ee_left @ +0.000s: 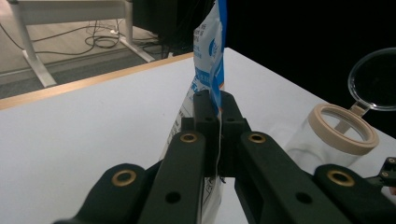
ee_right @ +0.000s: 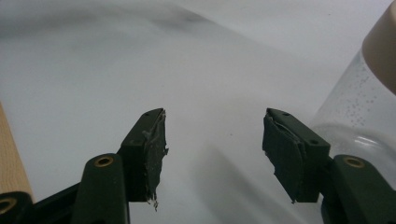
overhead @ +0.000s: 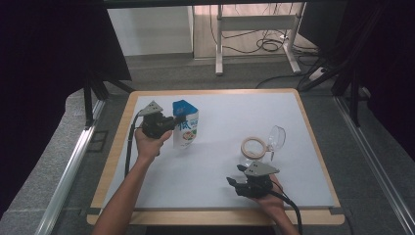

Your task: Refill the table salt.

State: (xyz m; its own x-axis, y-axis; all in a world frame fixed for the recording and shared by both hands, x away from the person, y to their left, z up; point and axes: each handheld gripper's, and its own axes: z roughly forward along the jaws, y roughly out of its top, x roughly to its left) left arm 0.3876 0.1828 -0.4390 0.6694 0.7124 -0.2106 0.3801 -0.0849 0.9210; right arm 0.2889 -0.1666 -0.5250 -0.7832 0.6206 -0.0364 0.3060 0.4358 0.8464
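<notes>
A blue and white pouch (overhead: 186,125) stands upright on the left part of the white table top (overhead: 205,166). My left gripper (overhead: 177,119) is beside it on its left, shut on its side seam. In the left gripper view the jaws (ee_left: 215,100) pinch the thin edge of the pouch (ee_left: 210,60). A clear jar with a beige rim (overhead: 254,147) stands right of centre, its clear hinged lid (overhead: 277,137) flipped open. My right gripper (overhead: 235,174) rests near the front edge, just in front of the jar. Its jaws (ee_right: 215,135) stand open with nothing between them, and the jar (ee_right: 355,93) is at their right.
The table has a wooden border (overhead: 112,152). Beyond its far edge stand a desk frame (overhead: 254,29) and loose cables (overhead: 269,45) on the floor. Black curtains (overhead: 44,58) hang on both sides, and a metal rail (overhead: 68,171) runs along the left.
</notes>
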